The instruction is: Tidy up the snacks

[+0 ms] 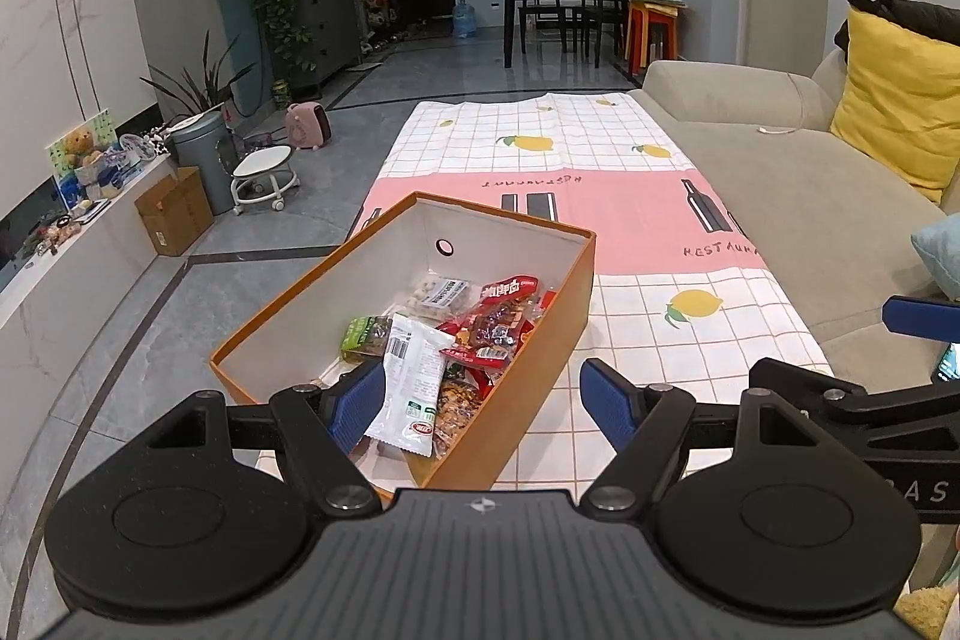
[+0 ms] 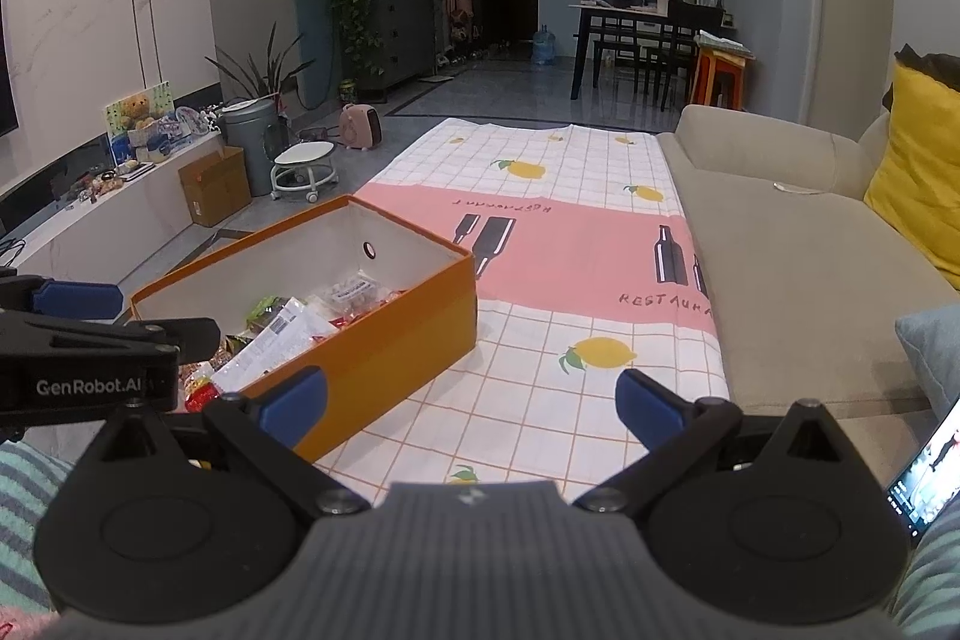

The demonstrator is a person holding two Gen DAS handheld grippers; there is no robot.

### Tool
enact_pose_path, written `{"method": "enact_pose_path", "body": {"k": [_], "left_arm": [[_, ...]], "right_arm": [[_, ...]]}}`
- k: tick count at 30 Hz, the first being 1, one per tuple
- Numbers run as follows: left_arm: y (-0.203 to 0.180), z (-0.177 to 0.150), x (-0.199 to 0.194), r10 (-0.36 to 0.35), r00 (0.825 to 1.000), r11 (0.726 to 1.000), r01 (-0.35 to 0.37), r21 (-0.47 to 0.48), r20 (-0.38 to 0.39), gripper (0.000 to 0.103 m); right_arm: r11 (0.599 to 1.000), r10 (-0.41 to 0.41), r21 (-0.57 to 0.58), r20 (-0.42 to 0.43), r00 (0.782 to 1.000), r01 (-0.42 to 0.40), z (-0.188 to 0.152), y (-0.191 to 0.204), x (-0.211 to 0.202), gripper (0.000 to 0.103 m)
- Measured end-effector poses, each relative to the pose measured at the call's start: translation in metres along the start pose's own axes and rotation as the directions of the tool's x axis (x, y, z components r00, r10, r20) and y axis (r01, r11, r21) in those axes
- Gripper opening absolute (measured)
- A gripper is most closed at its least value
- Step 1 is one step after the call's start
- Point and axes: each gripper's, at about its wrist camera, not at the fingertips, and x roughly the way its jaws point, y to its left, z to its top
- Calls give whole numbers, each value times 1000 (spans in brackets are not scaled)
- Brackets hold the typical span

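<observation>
Through the left wrist camera I saw my left gripper spread wide with nothing between its ribbed blue pads, hanging over the near corner of an orange cardboard box. The box was rectangular with a pale matte lining and a round finger hole in its far wall, and it sat on the surface, which was draped in a thin checked cloth printed with lemons and a pink band of bottle shapes. The snacks lay heaped in the near half of the box: a crinkly white packet with a barcode leaned against the near rim, just beside my left pad, with glossy red wrappers, a green packet and a clear bag of pale round pieces behind it. A beige fabric sofa with a plump yellow cushion ran along the right. From the right wrist camera, my right gripper was likewise open and empty, poised above the bare checked cloth just right of the box. The snack pile showed over the box's orange wall, and the black frame of the left gripper stood over the box's near-left end.
</observation>
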Motion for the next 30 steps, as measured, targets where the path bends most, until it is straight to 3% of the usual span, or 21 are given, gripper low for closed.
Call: {"method": "enact_pose_path", "body": {"k": [30], "left_arm": [[-2, 2, 0, 1, 1000, 1000, -1, -1, -6, 87]], "right_arm": [[1000, 11, 0, -16, 1000, -11, 2, 0, 0, 99]]}}
